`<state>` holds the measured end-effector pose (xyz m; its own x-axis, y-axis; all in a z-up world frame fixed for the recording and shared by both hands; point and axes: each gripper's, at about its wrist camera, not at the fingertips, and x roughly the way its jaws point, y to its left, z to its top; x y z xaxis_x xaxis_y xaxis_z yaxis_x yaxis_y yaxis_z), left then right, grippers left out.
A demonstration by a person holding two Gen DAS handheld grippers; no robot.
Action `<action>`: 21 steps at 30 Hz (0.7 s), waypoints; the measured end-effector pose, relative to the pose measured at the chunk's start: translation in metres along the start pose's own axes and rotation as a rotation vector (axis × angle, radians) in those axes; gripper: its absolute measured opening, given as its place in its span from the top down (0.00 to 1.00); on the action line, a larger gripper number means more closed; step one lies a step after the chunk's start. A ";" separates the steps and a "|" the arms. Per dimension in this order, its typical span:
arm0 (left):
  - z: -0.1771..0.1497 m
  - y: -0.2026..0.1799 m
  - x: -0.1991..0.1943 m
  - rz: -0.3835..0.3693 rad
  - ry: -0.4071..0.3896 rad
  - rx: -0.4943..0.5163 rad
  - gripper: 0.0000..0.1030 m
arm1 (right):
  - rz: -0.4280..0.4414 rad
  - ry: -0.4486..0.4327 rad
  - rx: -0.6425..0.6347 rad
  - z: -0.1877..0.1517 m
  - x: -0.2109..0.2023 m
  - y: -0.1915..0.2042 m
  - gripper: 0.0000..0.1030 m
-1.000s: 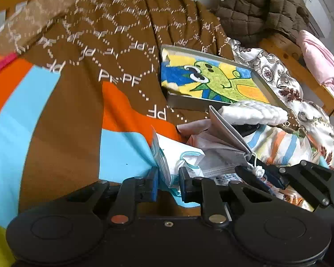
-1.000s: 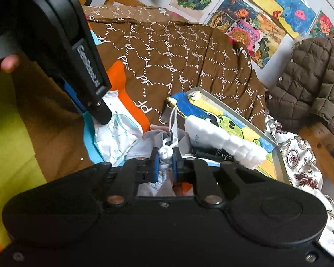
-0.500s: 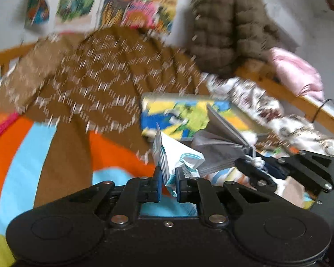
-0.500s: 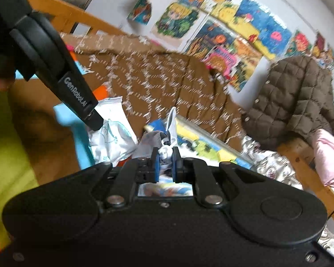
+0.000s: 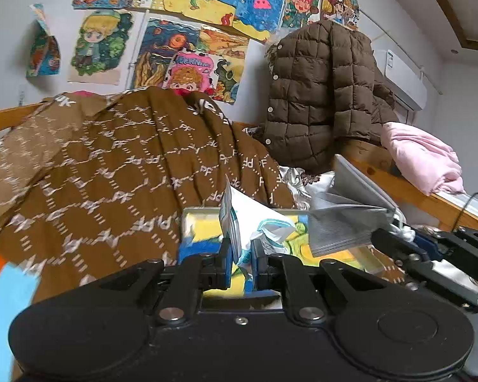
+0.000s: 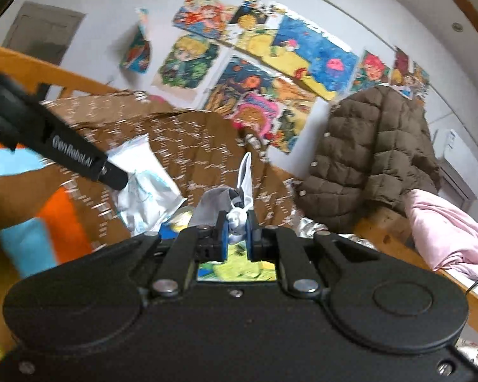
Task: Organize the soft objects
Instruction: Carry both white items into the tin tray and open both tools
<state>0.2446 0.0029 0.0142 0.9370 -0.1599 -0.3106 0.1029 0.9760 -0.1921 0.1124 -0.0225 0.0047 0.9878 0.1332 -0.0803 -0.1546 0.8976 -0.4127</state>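
Clearance ahead of the left gripper (image 5: pixel 240 254): heaped brown patterned quilt (image 5: pixel 118 165) blocks ten o'clock, hanging brown quilted puffer jacket (image 5: pixel 322 95) one o'clock, grey folded face mask (image 5: pixel 347 219) and black right gripper (image 5: pixel 398 245) crowd three o'clock, open air above the quilt at twelve.

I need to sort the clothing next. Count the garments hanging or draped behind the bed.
2: a brown quilted puffer jacket hanging against the wall, and a pink soft garment draped over the wooden rail to its right. Others may be hidden behind the bedding.
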 end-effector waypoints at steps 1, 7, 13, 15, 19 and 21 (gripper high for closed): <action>0.005 -0.002 0.014 -0.004 0.013 -0.007 0.88 | 0.002 0.007 0.027 0.001 0.009 -0.009 0.95; 0.029 -0.016 0.106 -0.032 0.122 -0.060 0.88 | 0.044 0.108 0.179 -0.014 0.068 -0.067 0.95; 0.030 -0.033 0.186 -0.048 0.284 -0.075 0.88 | 0.124 0.280 0.301 -0.055 0.133 -0.108 0.95; 0.026 -0.036 0.203 -0.043 0.321 -0.072 0.88 | 0.142 0.321 0.336 -0.068 0.152 -0.115 0.95; 0.019 -0.036 0.219 -0.044 0.359 -0.088 0.88 | 0.158 0.374 0.374 -0.088 0.175 -0.120 0.95; 0.016 -0.034 0.225 -0.033 0.378 -0.101 0.87 | 0.160 0.398 0.394 -0.096 0.185 -0.118 0.95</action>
<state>0.4572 -0.0644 -0.0342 0.7426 -0.2524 -0.6203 0.0796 0.9530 -0.2924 0.3115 -0.1445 -0.0486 0.8582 0.1807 -0.4805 -0.2083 0.9781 -0.0041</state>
